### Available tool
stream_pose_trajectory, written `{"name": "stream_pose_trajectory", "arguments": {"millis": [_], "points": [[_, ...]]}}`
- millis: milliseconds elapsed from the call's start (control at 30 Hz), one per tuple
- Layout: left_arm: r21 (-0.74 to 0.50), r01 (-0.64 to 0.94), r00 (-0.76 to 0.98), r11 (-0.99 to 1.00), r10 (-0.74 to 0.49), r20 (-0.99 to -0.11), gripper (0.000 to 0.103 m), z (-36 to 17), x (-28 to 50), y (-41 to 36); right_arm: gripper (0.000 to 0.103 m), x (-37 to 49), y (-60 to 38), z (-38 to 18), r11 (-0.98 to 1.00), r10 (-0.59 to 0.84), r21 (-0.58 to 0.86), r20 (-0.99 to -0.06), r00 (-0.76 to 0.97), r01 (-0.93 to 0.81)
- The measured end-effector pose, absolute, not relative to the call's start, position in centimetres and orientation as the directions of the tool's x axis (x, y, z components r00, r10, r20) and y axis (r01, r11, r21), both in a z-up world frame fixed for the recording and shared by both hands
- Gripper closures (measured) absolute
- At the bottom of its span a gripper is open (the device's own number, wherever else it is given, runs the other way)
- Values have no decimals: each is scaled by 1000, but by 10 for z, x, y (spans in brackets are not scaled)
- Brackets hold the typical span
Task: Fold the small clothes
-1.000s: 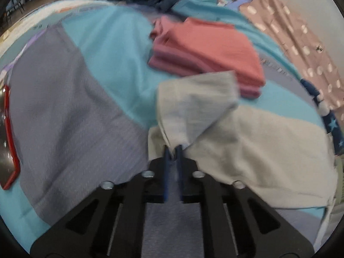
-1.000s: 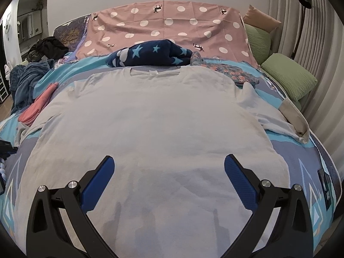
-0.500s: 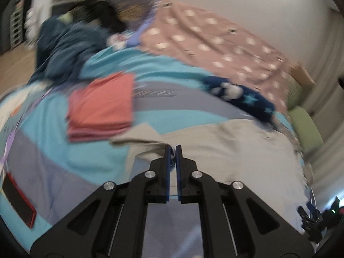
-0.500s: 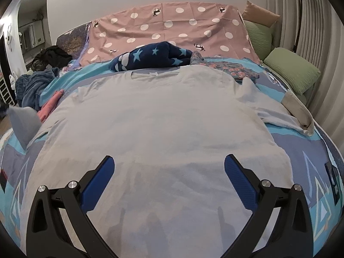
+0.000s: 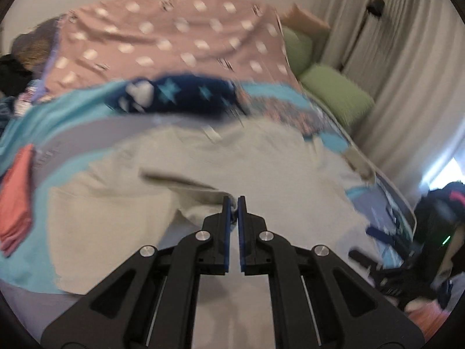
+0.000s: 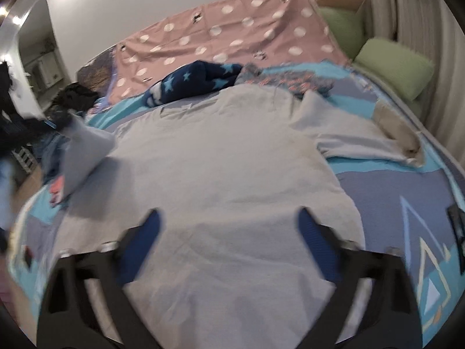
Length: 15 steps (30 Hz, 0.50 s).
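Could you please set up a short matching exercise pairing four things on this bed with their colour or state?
Things:
1. left claw
2. right claw
3. folded clothes
4. star blanket

States:
A. navy, bunched near the dotted cover
B. open above the grey shirt
C. coral, stacked at the bed's left edge
D. shut on the shirt's sleeve

Pairs: 1-D, 2-B, 3-C, 4-A

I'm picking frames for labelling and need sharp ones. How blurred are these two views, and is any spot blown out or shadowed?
Left wrist view: the bedding and the grey shirt are smeared, while the left gripper is sharp; the window is blown out. Right wrist view: the right gripper is smeared, the shirt less so; wall glare at top left, a shadow under the lifted sleeve.
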State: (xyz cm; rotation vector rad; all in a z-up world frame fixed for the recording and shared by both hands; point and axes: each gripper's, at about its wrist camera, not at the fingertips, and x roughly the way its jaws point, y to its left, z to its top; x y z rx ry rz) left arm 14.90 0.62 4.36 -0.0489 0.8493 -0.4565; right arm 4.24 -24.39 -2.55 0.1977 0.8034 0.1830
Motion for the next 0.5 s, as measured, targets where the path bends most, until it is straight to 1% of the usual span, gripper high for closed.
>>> {"name": "stream_pose_trajectory", "arguments": {"millis": [33,100,167,267,300,367,400,433,467,500], "points": [[-222,376,545,900,-408,-732,99,29,152,-5,47,47,-247,-25,956,274,272,-699,661,-109],[-236,382,503,894,-415,-758,99,6,157,-16,55,60,-249,-25,934,343,327,-714,611,-142],[-249,372,467,894,-412,-783,99,-18,160,-23,56,74,-246,-22,922,380,346,-722,578,-174],[-280,347,438,895,-418,-796,99,-37,159,-17,56,106,-223,-14,909,416,321,-735,535,-266],[-287,337,434,897,-418,-798,99,-41,159,-17,56,116,-217,-14,904,427,330,-745,512,-273],[-301,316,430,900,-418,-800,99,-47,156,-14,56,136,-209,-20,877,480,406,-754,448,-257],[-305,314,429,899,-421,-799,99,-46,155,-14,56,147,-203,-26,845,534,470,-748,395,-254],[-305,317,433,898,-423,-796,96,-46,150,-12,56,156,-199,-31,821,570,511,-741,355,-252],[-292,321,442,901,-415,-795,85,-44,143,-12,56,165,-192,-37,806,591,539,-739,322,-245],[-272,331,453,904,-405,-794,76,-42,137,-12,56,171,-188,-41,806,592,542,-744,311,-237]]}}
